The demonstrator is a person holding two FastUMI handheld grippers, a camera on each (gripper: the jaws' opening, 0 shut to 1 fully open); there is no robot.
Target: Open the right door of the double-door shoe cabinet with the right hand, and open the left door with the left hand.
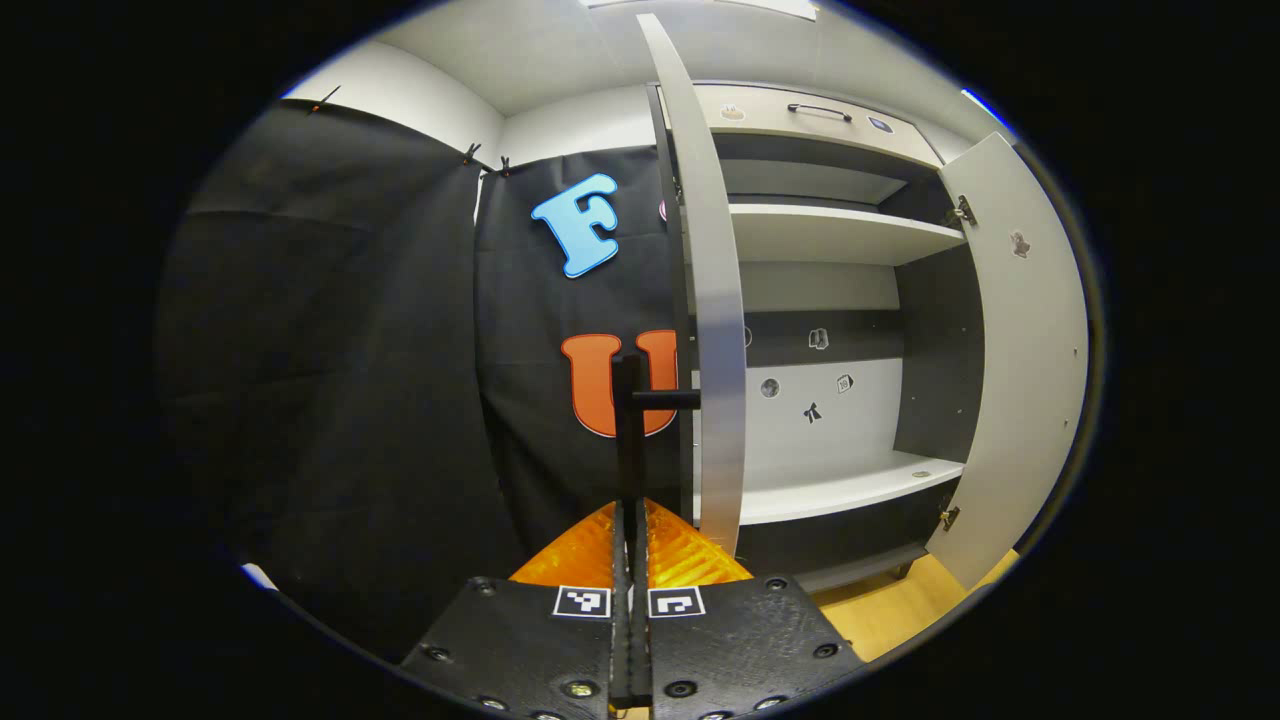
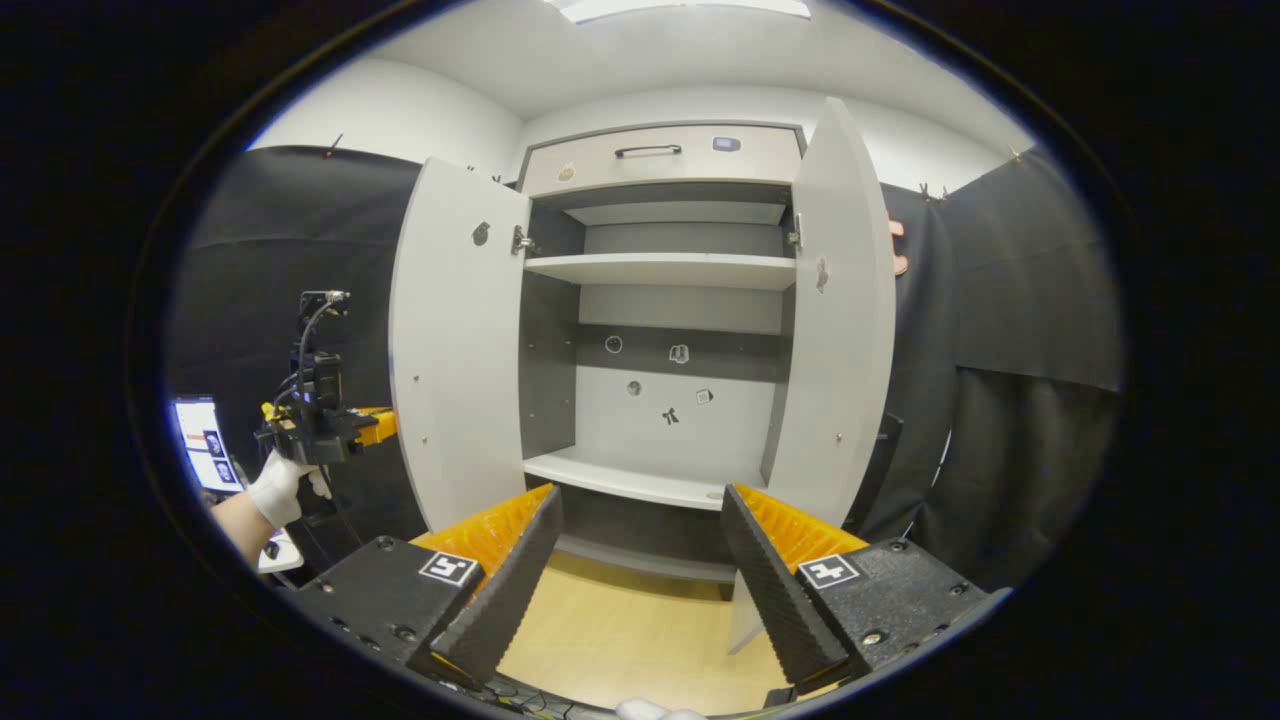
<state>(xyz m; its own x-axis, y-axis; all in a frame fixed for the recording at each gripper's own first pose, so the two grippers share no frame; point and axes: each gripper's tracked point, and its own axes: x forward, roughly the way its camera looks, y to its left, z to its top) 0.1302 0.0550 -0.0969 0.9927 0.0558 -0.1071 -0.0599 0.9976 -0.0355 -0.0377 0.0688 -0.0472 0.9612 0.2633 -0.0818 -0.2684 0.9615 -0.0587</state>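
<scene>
My left claw (image 1: pixel 630 540) is closed tight on the black handle (image 1: pixel 630 420) of the left door (image 1: pixel 715 330), both fingers pressed against the thin vertical bar with no gap between them. From the left gripper view I see this door edge-on, swung well out from the shoe cabinet (image 1: pixel 830 120), its short handle post running across to the door's face. In the right gripper view the same claw (image 2: pixel 375 425) appears farther off, held by my gloved hand (image 2: pixel 278 487) at the outer side of the left door (image 2: pixel 460 340).

My right claw (image 2: pixel 640 560) is wide open and holds nothing; its two ribbed fingers (image 2: pixel 505 580) stand well apart and point at the middle of the cabinet (image 2: pixel 660 160). The right door (image 2: pixel 835 320) is swung out too, apart from my fingers, and in the left gripper view it (image 1: pixel 1015 360) stands open at the far side.

Both doors are open, so the inside is bare to view: an upper shelf (image 2: pixel 660 268), a lower shelf (image 2: pixel 630 480), and a few small stickers (image 2: pixel 670 415) on the back panel. A drawer (image 2: pixel 660 158) with a dark handle runs across the top, above the doors. The wooden floor (image 2: pixel 640 630) lies below my right claw. A lit screen (image 2: pixel 203 440) sits at the far left, just beside my gloved hand.
</scene>
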